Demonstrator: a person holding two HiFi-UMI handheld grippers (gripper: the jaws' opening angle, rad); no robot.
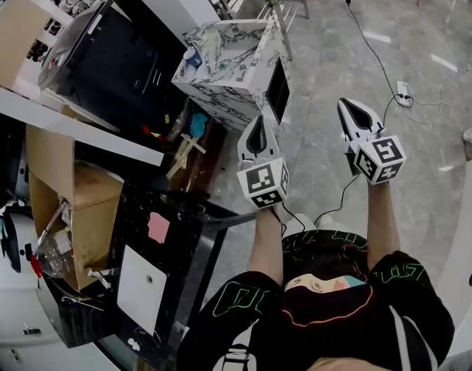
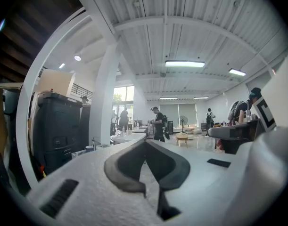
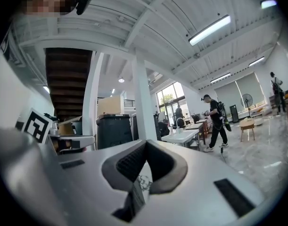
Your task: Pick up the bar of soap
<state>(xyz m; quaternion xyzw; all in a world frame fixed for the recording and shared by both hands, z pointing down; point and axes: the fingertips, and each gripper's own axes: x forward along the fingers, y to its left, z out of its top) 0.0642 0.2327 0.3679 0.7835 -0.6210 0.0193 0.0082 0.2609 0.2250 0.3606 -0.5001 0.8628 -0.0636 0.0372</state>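
A: Tool state?
B: Left gripper and right gripper are both closed tip to tip and empty. Held level, out over the floor.
A: Soap?
B: I take the pink slab for the soap. It lies flat on the black table, low at left, just beside a white sheet. Well apart from both grippers, and neither gripper view shows it.
A: Risks?
B: The main one is arriving with the jaws closed, which would shove the soap instead of straddling it. It's also a low, flat slab and probably slick, so the pads could close over the top and skid off. A level approach would catch the table edge, so the tool needs tipping down first.
A: Anything else?
B: A nudge could slide it onto the sheet or off the table. And the pink slab may not be soap at all, it's too small to be sure.
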